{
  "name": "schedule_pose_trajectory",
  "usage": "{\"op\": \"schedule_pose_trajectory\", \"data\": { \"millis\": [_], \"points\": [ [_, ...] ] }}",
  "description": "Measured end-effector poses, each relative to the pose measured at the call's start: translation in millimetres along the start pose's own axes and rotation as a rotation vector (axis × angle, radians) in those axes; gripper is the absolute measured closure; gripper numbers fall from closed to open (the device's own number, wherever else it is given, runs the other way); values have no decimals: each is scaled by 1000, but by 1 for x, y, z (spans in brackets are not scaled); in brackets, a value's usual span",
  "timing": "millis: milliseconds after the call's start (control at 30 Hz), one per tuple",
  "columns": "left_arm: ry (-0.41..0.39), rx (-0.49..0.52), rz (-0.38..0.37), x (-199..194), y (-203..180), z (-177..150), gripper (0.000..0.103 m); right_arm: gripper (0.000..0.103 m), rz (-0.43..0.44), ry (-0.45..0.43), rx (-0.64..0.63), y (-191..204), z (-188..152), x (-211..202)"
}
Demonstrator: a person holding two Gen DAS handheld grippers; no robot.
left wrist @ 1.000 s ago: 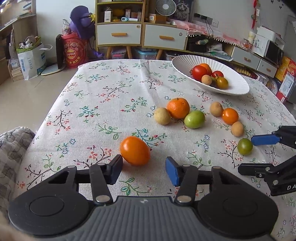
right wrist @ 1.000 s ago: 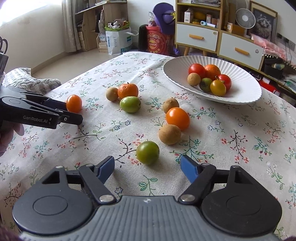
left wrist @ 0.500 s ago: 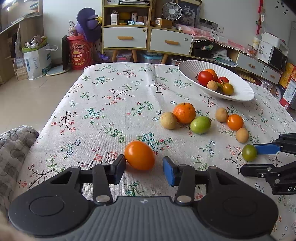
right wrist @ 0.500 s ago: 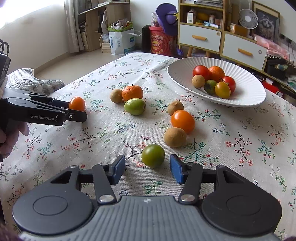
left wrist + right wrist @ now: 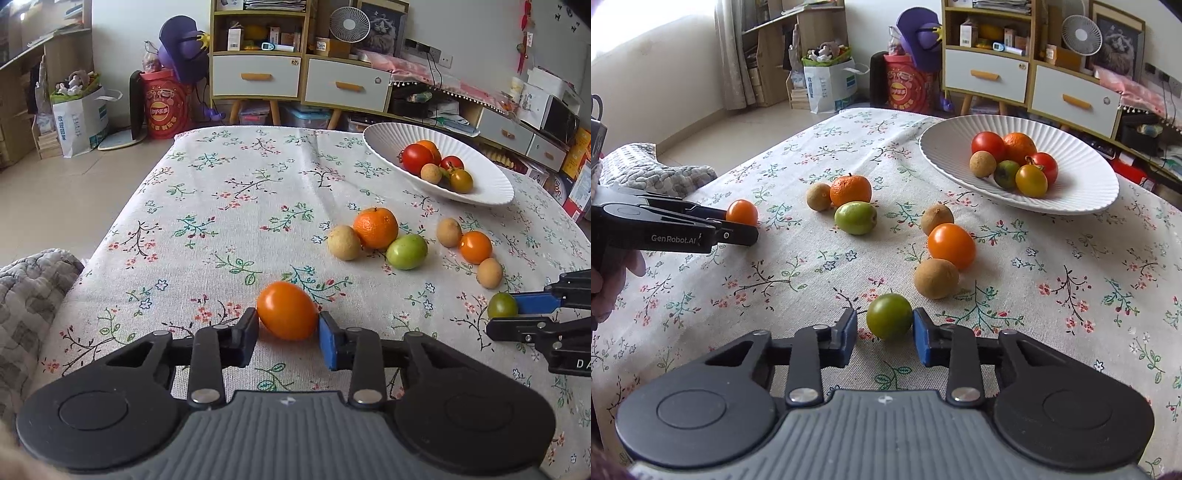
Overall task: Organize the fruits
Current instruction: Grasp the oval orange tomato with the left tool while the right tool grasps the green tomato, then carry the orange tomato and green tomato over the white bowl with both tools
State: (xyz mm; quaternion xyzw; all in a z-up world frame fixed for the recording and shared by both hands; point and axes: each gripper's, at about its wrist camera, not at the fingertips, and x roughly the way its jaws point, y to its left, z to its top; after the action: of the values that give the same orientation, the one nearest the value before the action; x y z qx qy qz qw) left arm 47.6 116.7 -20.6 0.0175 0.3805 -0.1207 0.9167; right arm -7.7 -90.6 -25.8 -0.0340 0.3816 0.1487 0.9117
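Two grippers sit low on the cloth point(image 5: 229, 206), each bracketing one fruit. Left gripper point(image 5: 287, 334) pinches the orange tomato point(image 5: 287, 310), both pads touching its sides. Right gripper point(image 5: 884, 334) flanks the green tomato point(image 5: 889, 316); its right pad touches, its left shows a thin gap, so the grip is unclear. Six loose fruits lie beyond, and the bowl point(image 5: 1082, 192), at 1 o'clock, holds six more.

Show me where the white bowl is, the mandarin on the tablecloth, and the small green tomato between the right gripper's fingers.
white bowl point(image 5: 1082, 192), right wrist view, bare near rim.
mandarin point(image 5: 850, 190), right wrist view, middle of its peel.
green tomato point(image 5: 889, 316), right wrist view, centre of its skin.
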Motion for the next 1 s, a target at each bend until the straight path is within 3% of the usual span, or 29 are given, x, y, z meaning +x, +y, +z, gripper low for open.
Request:
{"op": "schedule_pose_trajectory", "data": {
  "millis": [800,1000],
  "points": [
    [-21,16,-48,-5,-13,11,67,79,6,-36,68,-17,10,-11],
    [-19,68,-35,0,-25,12,67,79,-2,-38,104,-25,12,-11]
  ]
}}
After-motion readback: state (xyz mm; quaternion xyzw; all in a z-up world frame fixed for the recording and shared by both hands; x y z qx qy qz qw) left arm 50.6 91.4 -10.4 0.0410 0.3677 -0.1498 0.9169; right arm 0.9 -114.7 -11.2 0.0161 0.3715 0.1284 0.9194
